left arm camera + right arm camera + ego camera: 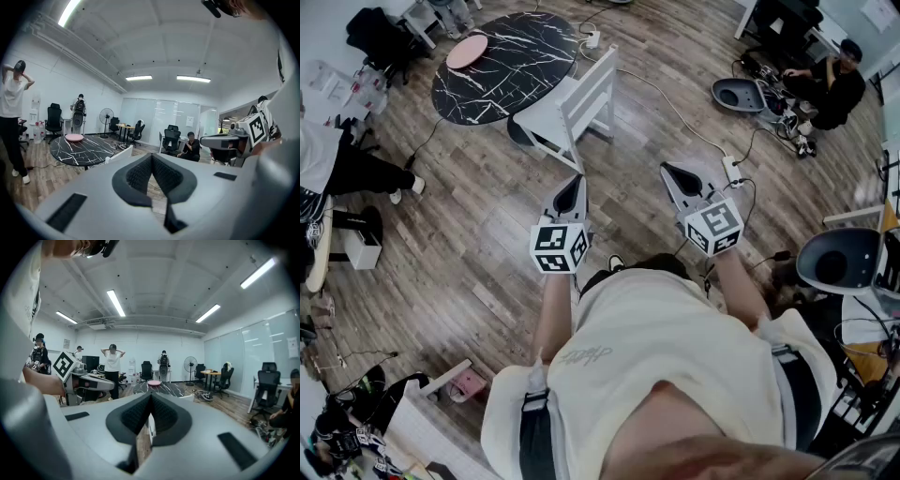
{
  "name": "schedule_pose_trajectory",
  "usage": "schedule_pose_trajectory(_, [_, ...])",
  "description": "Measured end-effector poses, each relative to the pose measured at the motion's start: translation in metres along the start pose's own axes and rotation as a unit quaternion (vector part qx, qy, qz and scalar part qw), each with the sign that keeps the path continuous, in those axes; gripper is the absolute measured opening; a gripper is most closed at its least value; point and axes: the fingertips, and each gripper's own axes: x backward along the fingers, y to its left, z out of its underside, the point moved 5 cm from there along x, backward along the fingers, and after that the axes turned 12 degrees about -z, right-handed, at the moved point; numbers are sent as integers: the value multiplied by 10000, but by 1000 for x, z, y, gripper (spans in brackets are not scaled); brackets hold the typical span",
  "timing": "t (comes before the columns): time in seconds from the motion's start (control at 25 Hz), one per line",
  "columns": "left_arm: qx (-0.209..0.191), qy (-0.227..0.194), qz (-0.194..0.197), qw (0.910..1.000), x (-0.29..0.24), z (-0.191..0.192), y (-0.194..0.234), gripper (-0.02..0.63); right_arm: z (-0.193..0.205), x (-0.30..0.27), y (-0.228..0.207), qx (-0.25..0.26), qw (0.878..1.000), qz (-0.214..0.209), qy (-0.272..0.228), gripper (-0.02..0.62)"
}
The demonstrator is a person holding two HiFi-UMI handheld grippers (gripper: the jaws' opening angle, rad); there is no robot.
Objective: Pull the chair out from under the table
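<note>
Head view: the chair (pixel 572 105) is sitting against the table (pixel 502 66) at upper centre, well apart from the left gripper (pixel 574 187) and right gripper (pixel 673 173). Left gripper view: its jaws are pressing together, empty. Right gripper view: the same. The approach seems to be only beginning; next, 1 gripper needs to open at the backrest.

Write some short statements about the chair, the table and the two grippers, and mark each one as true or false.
1. The white chair stands right beside the black table. True.
2. The left gripper grips the chair's backrest. False: its jaws are shut on nothing, and it hangs apart from the chair.
3. A pink disc lies on the table. True.
4. The right gripper has its jaws wide apart. False: they are together, with nothing between them.
5. The floor is of wooden planks. True.
</note>
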Motion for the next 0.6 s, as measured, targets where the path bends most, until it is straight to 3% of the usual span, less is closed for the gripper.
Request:
schedule_pose_trajectory(0.36, [-40, 31, -10, 10000, -4, 8, 2, 17, 7, 2, 0, -54, 10000, 22, -65, 3])
schedule_pose_trajectory(0.6, [-90, 145, 140, 9998, -4, 24, -1, 18, 21, 7, 8, 5, 9999, 44, 143, 5])
